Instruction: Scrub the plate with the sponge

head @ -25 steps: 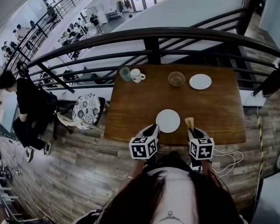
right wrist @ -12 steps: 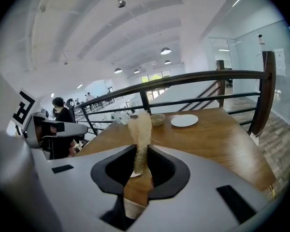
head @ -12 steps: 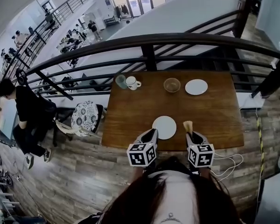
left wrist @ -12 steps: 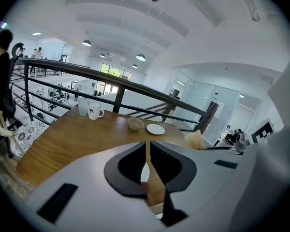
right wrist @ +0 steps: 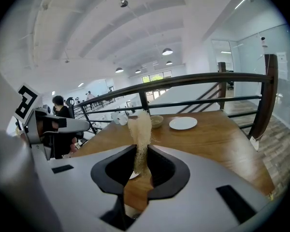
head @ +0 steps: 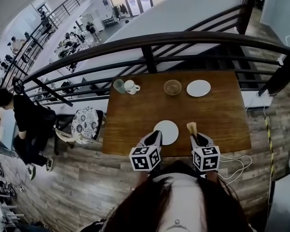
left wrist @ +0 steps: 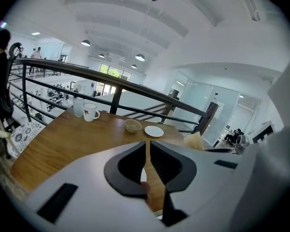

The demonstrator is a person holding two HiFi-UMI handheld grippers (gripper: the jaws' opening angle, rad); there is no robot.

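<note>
Your left hand-held gripper (head: 156, 136): jaws have just been closing and are nearly together, nipping the plate (head: 167, 131) at its near-left rim on the bench (head: 222, 115).
Your right hand-held gripper (head: 194, 136): clamped on the upright sponge (head: 191, 126), just right of the plate.

Nothing to read here: no words, numbers or brands, only black square patterns on the left cube (head: 146, 158) and the right cube (head: 205, 158).

Warm wood-grain table (head: 222, 115), glossy white ceramic plate (head: 168, 131), rough fibrous sponge (right wrist: 139, 129), dark metal railing (head: 149, 58)
</note>
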